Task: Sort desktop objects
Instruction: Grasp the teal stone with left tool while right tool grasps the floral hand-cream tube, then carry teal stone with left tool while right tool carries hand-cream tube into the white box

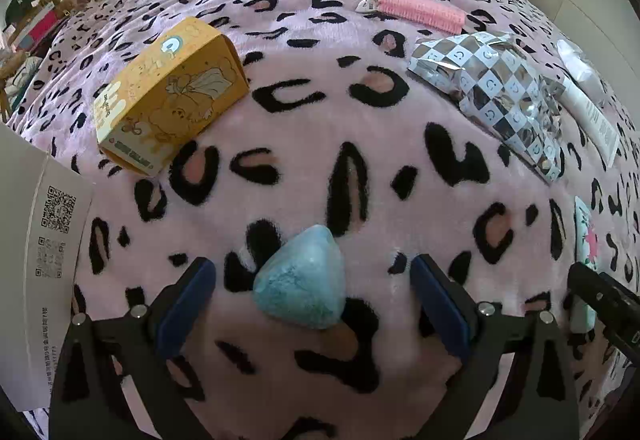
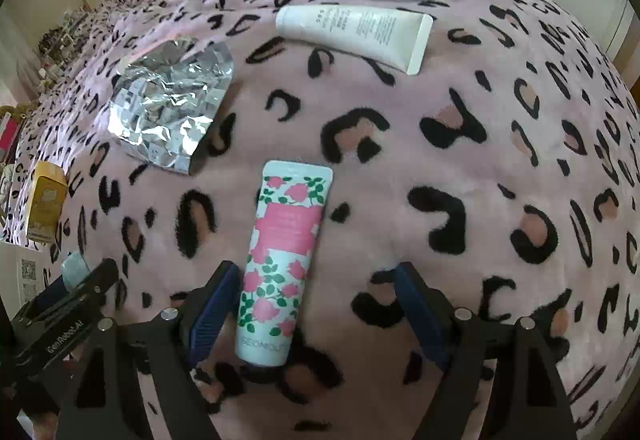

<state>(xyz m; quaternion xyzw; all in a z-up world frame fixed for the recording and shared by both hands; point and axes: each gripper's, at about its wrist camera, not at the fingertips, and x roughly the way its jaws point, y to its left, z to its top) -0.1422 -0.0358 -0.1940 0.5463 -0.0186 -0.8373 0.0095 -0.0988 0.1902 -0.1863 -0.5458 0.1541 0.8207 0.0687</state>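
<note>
The left gripper (image 1: 312, 296) is gaping around a pale-blue fuzzy wedge-shaped sponge (image 1: 303, 282); the right gripper (image 2: 316, 296) is spreading wide, a rose-printed white plastic tube (image 2: 282, 260) lying beside its left finger.

Left hand-held gripper (image 1: 312, 282): matte black angular frame, two dark blue finger pads (image 1: 188, 304), round silver screws at the joints. Right hand-held gripper (image 2: 316, 296): same build; white "GenRobot.AI" lettering on a black bar, lower left of frame.
</note>
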